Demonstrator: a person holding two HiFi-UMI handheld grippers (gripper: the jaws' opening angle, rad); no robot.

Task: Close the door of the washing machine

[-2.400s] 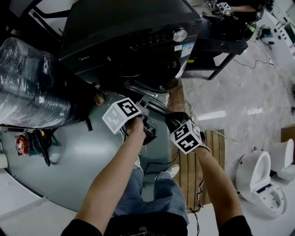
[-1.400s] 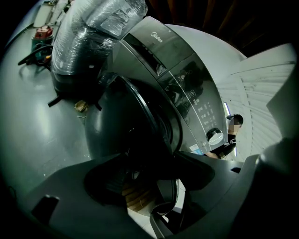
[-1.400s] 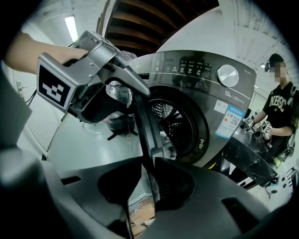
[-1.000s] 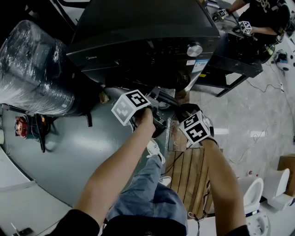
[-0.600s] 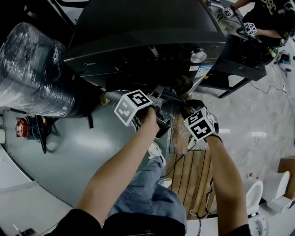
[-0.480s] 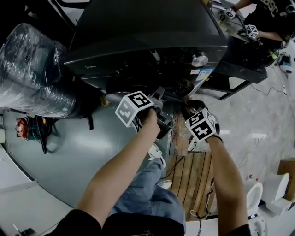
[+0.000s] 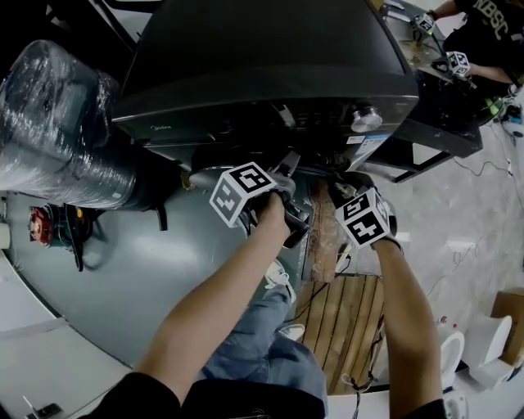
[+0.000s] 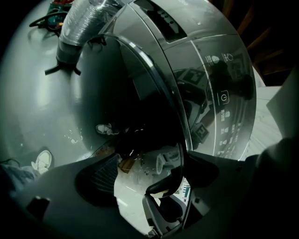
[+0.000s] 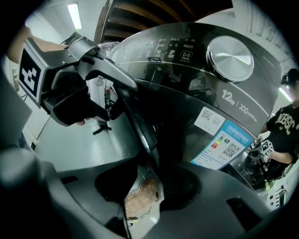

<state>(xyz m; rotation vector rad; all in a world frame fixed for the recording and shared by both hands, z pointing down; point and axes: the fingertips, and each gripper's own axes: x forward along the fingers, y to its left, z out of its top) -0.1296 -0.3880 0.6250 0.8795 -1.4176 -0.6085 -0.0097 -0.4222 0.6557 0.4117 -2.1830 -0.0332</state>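
1. Black gloss covers the washing machine (image 7: 262,74), which is seen from above at the top of the head view. A silver dial (image 9: 230,56) and a blue-and-white label (image 9: 223,142) are set on its front.
2. The door (image 8: 164,79) is found low on that front, with its chrome-rimmed edge drawn in close to the panel. Whether it has latched cannot be told.
3. The left gripper (image 8: 156,170) is held at the door's edge. Its jaws have just been opening and are spread wide. The rim runs between them, nearer the pad on the view's right, and pale floor is seen through the gap on the other side, so the rim is not pinched.
4. The right gripper (image 9: 147,186) is placed at the same edge, just beside the left one. Its jaws have likewise been opening and stand apart. The door's rim passes between them unclamped, and a brownish surface is seen through the gap.
5. A plastic-wrapped bundle (image 7: 57,123) is seen on the grey floor (image 7: 123,270) left of the machine, and wooden slats (image 7: 348,319) lie under the right forearm.
6. Another person (image 7: 491,24) is seen at the upper right corner of the head view.
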